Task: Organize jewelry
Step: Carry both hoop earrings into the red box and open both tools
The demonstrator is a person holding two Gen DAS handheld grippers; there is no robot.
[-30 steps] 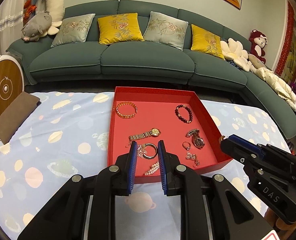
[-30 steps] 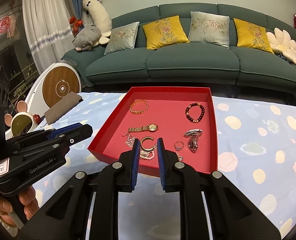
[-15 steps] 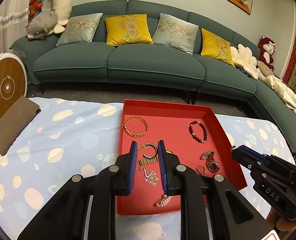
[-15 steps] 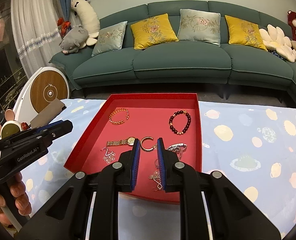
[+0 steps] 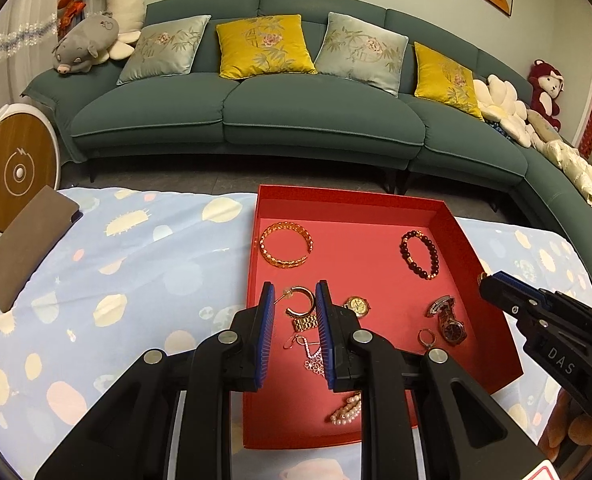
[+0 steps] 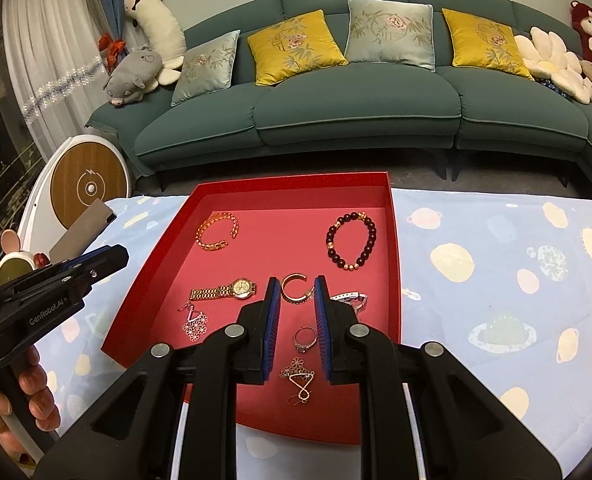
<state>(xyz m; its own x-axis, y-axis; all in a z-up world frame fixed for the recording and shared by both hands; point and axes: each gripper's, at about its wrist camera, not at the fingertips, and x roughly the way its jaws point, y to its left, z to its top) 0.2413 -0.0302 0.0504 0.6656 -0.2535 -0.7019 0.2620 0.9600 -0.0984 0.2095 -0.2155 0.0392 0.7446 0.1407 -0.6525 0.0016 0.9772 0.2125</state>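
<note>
My left gripper hangs over the red tray on the worktop, fingers narrowly parted, holding nothing, framing the gold hoop earring. My right gripper likewise, empty. I'm approaching; next I must descend precisely onto one piece.

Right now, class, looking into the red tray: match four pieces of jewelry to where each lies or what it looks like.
Column 1:
1. gold bangle
2. dark bead bracelet
3. gold watch
4. ring

Column 2:
A. far right area of the red tray
B. between the right gripper fingers in its view
C. far left area
D. laid out straight, dial at its right end

Pairs: 1-C, 2-A, 3-D, 4-B
</note>
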